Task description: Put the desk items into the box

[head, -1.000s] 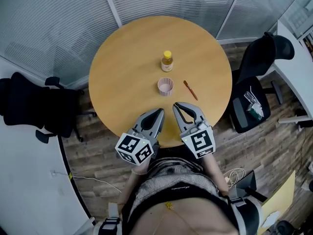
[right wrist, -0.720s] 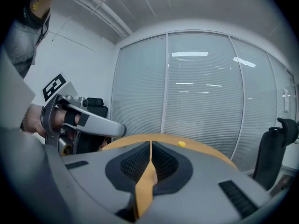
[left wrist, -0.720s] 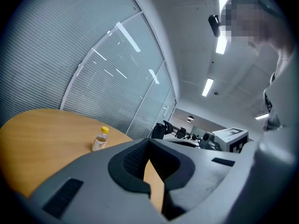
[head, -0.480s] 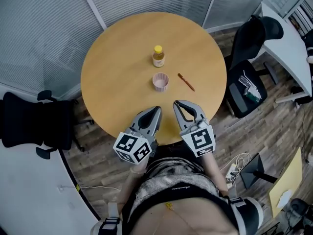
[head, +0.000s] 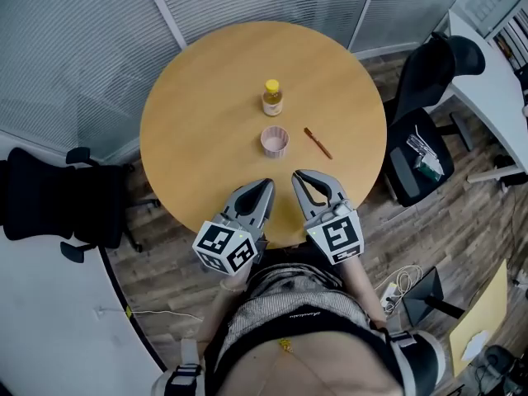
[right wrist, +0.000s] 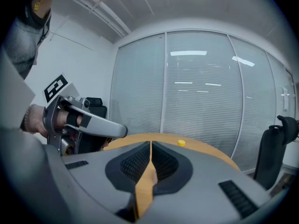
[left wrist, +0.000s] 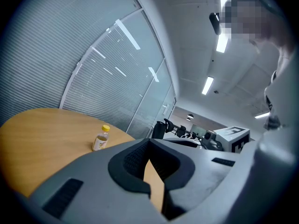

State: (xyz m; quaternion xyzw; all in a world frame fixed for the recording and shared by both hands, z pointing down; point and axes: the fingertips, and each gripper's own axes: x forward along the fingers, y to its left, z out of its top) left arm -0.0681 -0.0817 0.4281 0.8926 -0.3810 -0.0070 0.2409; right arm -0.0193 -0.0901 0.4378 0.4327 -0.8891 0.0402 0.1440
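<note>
The left hand-held gripper (head: 264, 188) and the right hand-held gripper (head: 297, 176) sat side by side over the 6 o'clock edge of the round counter (head: 198, 130). Each had its jaws closed tip to tip on nothing. At 12 o'clock from them stood a small pink container (head: 275, 142). A thin brown stick (head: 318, 143) lay at its 3 o'clock, apart from it. Farther toward 12 o'clock a yellow-capped bottle (head: 272, 98) stood upright.

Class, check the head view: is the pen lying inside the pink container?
No, the pen lies on the table to the right of the pink container, apart from it.
</note>
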